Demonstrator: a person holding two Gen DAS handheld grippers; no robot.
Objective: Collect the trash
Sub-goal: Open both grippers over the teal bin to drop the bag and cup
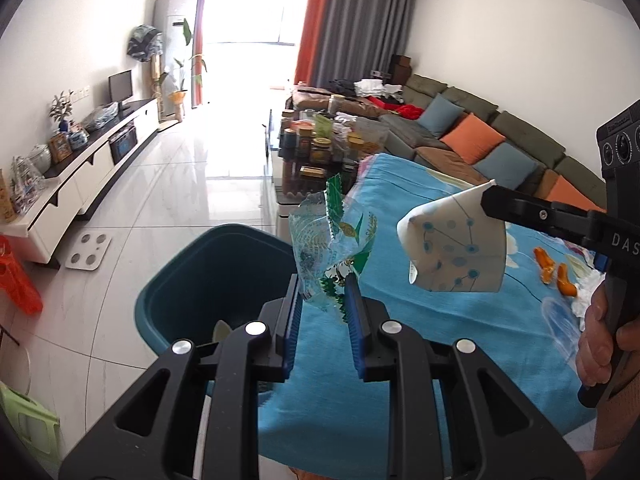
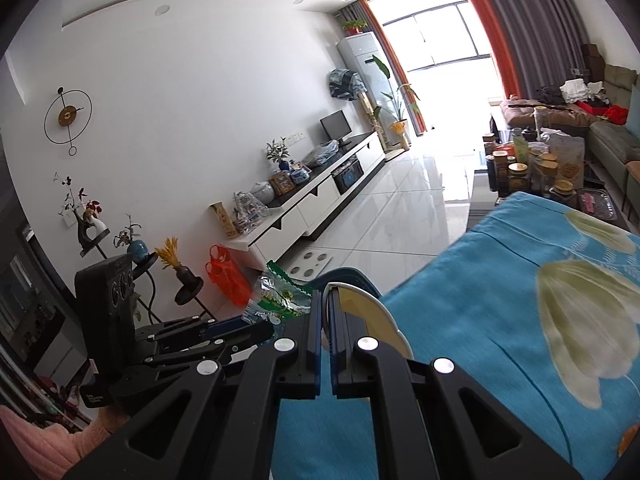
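Wrapper (image 1: 336, 252) in left hand-held gripper (image 1: 323, 300), cup (image 1: 456, 248) pinched in right (image 1: 486, 196), beside bin (image 1: 192, 280).

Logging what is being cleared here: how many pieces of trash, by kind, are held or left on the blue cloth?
Plastic wrapper, in left gripper: 1
Paper cup, in right gripper: 1
Orange peel pieces: 2
Crumpled white tissue: 1
Total: 5

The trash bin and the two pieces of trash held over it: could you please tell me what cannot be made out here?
- Trash bin contents: left wrist view, the left hand-held gripper covers the bottom.
- Snack wrapper print: too small and crumpled to read.
- Paper cup: right wrist view, mostly hidden behind the right hand-held gripper.
- Orange scraps on the blue cloth: blurred, kind unclear.
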